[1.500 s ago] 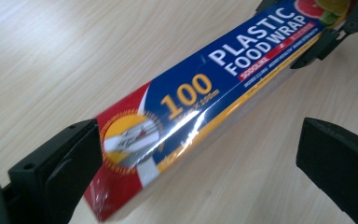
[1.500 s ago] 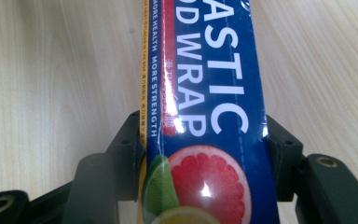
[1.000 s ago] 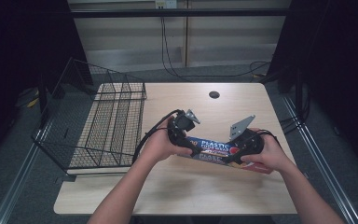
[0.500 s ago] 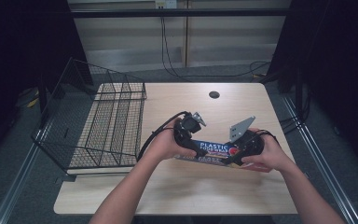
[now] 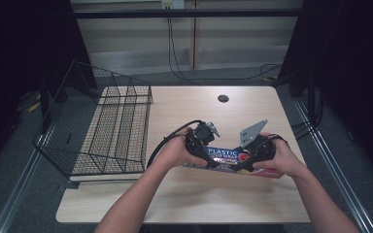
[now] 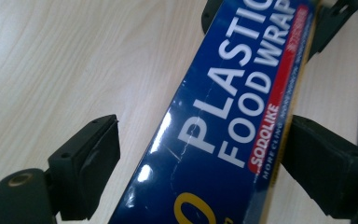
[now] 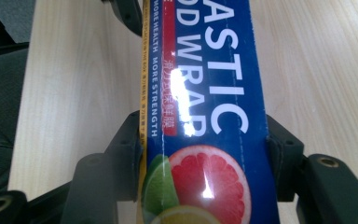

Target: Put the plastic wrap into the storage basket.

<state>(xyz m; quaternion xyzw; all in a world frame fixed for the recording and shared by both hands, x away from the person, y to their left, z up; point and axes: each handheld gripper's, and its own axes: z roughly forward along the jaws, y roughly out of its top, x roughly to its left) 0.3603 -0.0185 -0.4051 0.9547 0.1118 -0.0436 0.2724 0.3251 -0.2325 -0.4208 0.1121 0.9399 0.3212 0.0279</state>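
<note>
Hand-held grippers, two [image 5: 212,161] [image 5: 245,162], flank one food wrap box [image 5: 223,156].

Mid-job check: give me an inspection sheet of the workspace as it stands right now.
Surface: light wooden table, round dark port near the far edge.
Job's things: blue plastic food wrap box lying flat between both grippers.
Clutter: black wire basket on the table's left side.
Grippers: right gripper clamped on the box's fruit-picture end; left gripper jaws have just been closing around the other end, one pad apart from the box.
Cables: black cable trailing from left gripper; cables behind the table.
Surroundings: dark curtains, grey floor.
</note>
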